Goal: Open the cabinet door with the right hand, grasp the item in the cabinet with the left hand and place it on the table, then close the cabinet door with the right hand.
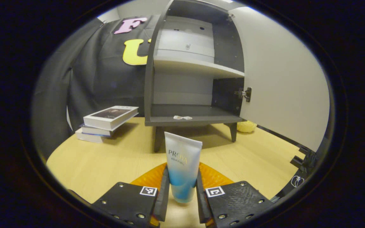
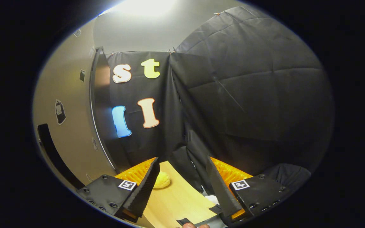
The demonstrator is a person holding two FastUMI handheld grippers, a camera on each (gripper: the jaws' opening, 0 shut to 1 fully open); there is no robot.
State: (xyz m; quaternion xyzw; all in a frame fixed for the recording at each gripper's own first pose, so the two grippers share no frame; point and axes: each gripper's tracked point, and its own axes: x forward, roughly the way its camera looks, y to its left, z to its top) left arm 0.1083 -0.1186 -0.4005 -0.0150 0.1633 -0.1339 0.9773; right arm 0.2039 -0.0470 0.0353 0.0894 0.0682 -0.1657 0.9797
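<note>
A: The left gripper [image 1: 182, 190] is pinching the tube [image 1: 182, 166] low on its body, one finger pressed on each side, cap end down. The tube is out of the cabinet [image 1: 182, 79] and over the tabletop [image 1: 112, 158], just in front of the cabinet's near legs.

B: So the step in hand looks like setting it down. How to do it well?

A: Lower it straight, keep the tube upright, and part the fingers only once the cap end sits flat on the wood. It's a narrow base, so a tilted release could tip it. Leave it well in front of the cabinet so the door [image 1: 280, 76], standing wide open on the right, has a free swing.

B: And the right gripper [image 2: 182, 186]?

A: Spread, holding nothing, pointed past the door's outer face [image 2: 68, 120] toward the black cloth. It sits just beside the door, so it's handy for pushing it shut afterward.

B: Anything hard to make out?

A: The fingers cover the tube's lower sides, so I can't tell whether the cap end already touches the tabletop. A small white scrap [image 1: 182, 117] lies on the bottom shelf; I can't say what it is. A yellow lump [image 1: 246, 126] sits behind the far right leg, partly hidden.
</note>
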